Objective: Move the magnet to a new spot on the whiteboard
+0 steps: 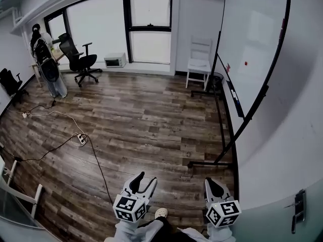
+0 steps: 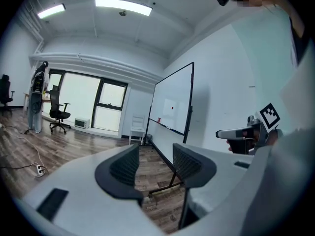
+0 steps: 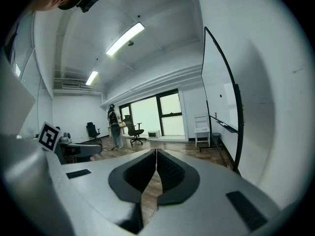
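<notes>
A small red magnet (image 1: 246, 63) sticks near the middle of the white whiteboard (image 1: 252, 34), which stands on a black wheeled frame along the right wall. In the left gripper view the magnet (image 2: 173, 107) is a far red dot on the whiteboard (image 2: 170, 95). Both grippers are low at the bottom of the head view, far from the board. My left gripper (image 1: 143, 181) (image 2: 155, 154) is open with nothing between its jaws. My right gripper (image 1: 214, 185) (image 3: 156, 154) is shut and empty. The right gripper view shows the whiteboard (image 3: 219, 102) nearly edge-on.
The board's black stand legs (image 1: 207, 163) reach out over the wooden floor. A white chair (image 1: 199, 59) stands beyond the board, a black office chair (image 1: 81, 59) by the windows. A power strip (image 1: 81, 139) and cables lie at the left.
</notes>
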A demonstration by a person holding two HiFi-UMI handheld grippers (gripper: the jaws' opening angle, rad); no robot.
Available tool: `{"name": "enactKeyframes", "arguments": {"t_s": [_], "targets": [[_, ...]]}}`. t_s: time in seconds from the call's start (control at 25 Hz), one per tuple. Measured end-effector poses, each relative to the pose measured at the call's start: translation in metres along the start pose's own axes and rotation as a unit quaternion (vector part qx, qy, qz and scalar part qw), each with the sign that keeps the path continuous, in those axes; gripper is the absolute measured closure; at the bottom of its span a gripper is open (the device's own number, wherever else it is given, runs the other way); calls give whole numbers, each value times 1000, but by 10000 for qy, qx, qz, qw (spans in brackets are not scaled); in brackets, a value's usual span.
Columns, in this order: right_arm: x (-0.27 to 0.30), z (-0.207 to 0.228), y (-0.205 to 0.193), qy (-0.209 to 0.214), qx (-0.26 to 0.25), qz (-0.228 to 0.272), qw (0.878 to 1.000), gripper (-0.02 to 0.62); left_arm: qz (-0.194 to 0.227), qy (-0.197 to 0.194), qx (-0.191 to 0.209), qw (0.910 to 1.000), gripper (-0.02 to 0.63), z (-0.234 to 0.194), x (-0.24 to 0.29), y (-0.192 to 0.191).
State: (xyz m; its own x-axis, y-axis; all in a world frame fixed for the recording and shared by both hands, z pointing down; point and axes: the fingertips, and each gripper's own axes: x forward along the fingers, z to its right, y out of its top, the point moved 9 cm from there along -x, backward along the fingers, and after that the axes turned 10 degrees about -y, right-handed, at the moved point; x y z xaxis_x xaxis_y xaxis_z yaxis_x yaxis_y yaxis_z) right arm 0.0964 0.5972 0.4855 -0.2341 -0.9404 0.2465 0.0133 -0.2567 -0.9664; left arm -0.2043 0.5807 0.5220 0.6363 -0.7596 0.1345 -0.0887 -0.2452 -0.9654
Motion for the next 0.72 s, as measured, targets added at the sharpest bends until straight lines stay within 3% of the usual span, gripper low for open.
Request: {"name": "enactKeyframes", "arguments": {"t_s": [0.72], "targets": [[121, -5, 23, -220, 61, 17, 9997, 568, -91, -219, 38, 9997, 397, -103, 68, 25]]}}
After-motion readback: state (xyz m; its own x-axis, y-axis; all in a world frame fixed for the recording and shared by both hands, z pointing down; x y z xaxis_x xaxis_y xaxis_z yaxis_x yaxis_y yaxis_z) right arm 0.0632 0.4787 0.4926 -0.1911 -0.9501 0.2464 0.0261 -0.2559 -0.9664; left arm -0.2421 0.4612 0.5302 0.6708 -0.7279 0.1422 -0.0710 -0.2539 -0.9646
